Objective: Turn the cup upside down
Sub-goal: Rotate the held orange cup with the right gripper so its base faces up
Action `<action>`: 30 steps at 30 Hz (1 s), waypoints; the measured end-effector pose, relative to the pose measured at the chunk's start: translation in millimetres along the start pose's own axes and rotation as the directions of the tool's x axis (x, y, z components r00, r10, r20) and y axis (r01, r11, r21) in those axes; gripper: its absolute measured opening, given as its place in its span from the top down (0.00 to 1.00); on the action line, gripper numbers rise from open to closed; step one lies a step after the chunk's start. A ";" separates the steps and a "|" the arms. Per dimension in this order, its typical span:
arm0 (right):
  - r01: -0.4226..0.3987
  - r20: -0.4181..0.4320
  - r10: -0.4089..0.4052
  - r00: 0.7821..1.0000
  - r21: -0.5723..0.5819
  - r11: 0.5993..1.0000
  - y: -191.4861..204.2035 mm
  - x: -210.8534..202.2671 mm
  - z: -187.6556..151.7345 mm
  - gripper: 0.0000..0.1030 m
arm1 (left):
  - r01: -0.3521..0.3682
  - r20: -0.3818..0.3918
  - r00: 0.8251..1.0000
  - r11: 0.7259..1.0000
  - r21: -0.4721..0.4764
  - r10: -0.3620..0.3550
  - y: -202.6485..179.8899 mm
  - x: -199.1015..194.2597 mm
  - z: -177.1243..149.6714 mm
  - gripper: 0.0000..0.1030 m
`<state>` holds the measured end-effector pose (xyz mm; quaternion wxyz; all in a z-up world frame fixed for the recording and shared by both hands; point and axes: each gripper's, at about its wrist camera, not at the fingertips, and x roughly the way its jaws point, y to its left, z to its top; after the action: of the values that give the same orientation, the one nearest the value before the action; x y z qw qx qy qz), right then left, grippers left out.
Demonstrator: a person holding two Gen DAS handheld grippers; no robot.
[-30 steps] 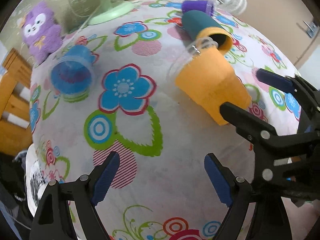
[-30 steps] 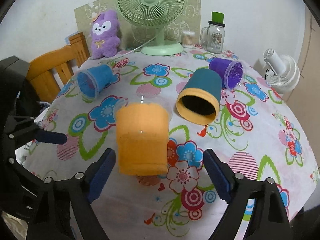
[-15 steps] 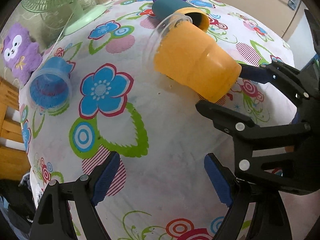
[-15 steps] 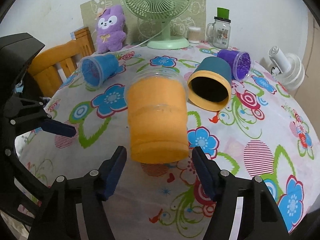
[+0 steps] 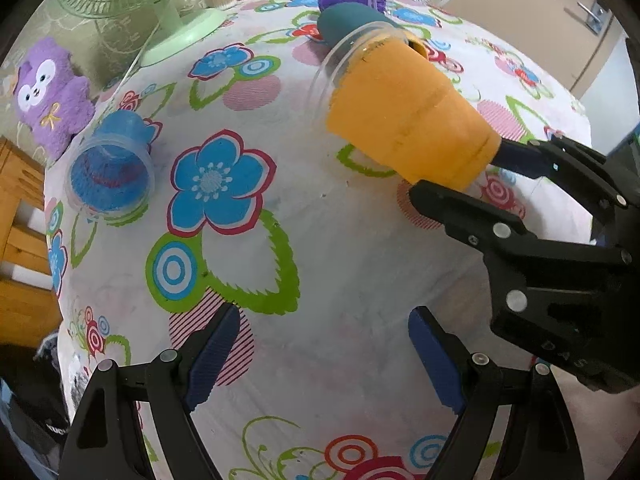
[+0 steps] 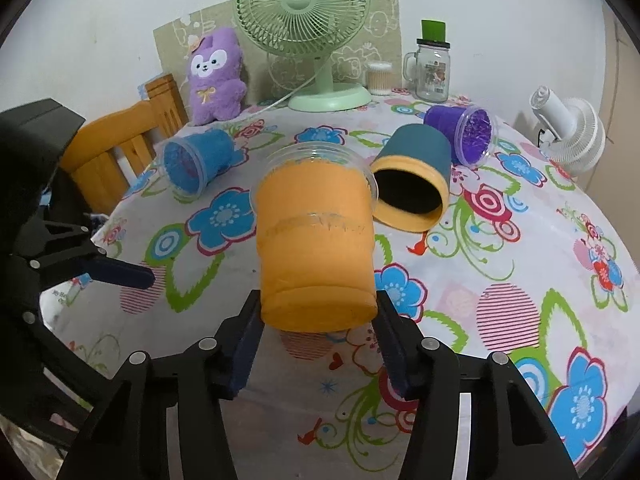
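Both views show right gripper [image 6: 318, 320] clamping orange cup [image 6: 316, 248]; left gripper [image 5: 324, 354] gapes.

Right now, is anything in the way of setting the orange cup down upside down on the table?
Nothing visible. The right gripper grips the orange cup by its base, and the tablecloth beneath is bare. The teal cup lies behind it.

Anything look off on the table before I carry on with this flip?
Every cup is tipped over: the blue cup, teal cup and purple cup lie on their sides. The orange cup is clamped near its base in the right gripper. No spills visible.
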<state>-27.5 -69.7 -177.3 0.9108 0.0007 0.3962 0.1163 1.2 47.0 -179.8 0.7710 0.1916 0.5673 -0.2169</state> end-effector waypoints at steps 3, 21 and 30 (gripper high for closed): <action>-0.003 -0.025 0.003 1.000 -0.013 1.000 -1.6 -5.6 9.4 0.44 | 0.000 0.011 1.000 0.999 -0.047 0.000 1.7 -6.1 3.4 0.15; -0.139 -0.297 0.116 0.948 -0.059 0.989 -20.3 -22.5 67.0 0.44 | -0.016 0.050 0.998 0.938 -0.346 0.035 3.9 -41.3 22.0 0.15; -0.249 -0.474 0.166 0.865 -0.118 0.961 -28.1 -14.6 85.1 0.44 | -0.055 0.030 0.996 0.880 -0.472 0.079 2.5 -45.3 17.4 0.15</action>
<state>30.3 -92.4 -111.0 0.7695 -0.0644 0.5861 0.2453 4.5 44.9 -131.4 0.8148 0.0129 0.5774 -0.0503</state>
